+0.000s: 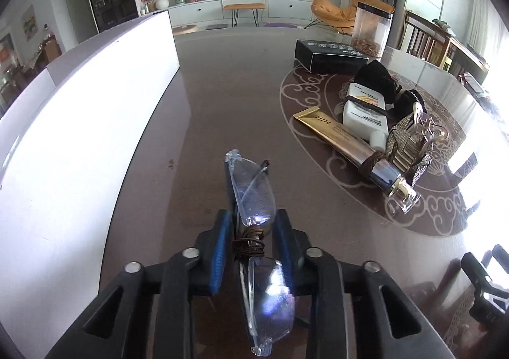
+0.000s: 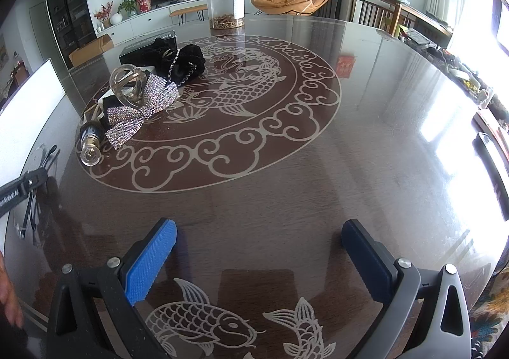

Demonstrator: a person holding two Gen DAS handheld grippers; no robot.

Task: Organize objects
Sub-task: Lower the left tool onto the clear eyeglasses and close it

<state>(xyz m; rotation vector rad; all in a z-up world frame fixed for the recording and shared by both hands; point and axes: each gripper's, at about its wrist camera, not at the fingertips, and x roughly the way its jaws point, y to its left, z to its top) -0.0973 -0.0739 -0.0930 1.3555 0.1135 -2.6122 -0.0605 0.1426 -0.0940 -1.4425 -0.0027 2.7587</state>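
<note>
Left wrist view: the left gripper (image 1: pixel 251 231) has its two blue-padded fingers (image 1: pixel 219 251) closed on a pair of clear rimless glasses (image 1: pixel 254 196), gripped at the bridge, where brown cord is wound around the frame. One lens projects forward past the fingertips; the other lies back toward the camera between the black finger arms. The glasses are held just over the dark glossy desk (image 1: pixel 229 98). A large white panel (image 1: pixel 95 123) stands along the left side of the desk.

To the right, on the pale cloud-and-fish ornament printed on the desk, lies a cluster of items: a gold tube (image 1: pixel 337 133) with a clear cap, a white bottle (image 1: pixel 366 111) resting partly against it, a rhinestone bow hair clip (image 1: pixel 410 142) touching the tube's cap end, and a black velvet scrunchie (image 1: pixel 378 79) behind the bottle. Farther back are a black box (image 1: pixel 331 55) and, just beside it, a clear plastic jar (image 1: pixel 372 30) with brown contents at its bottom.

Right wrist view: the right gripper (image 2: pixel 259 251) hovers over the desk (image 2: pixel 366 142) with its fingers (image 2: pixel 149 260) spread wide apart and nothing between them. The hair clip (image 2: pixel 140 111), scrunchie (image 2: pixel 184 63) and jar (image 2: pixel 225 4) appear ahead and to the left, well apart from these fingers. The left gripper (image 2: pixel 22 187) and the glasses (image 2: pixel 35 200) show at the left edge.
</note>
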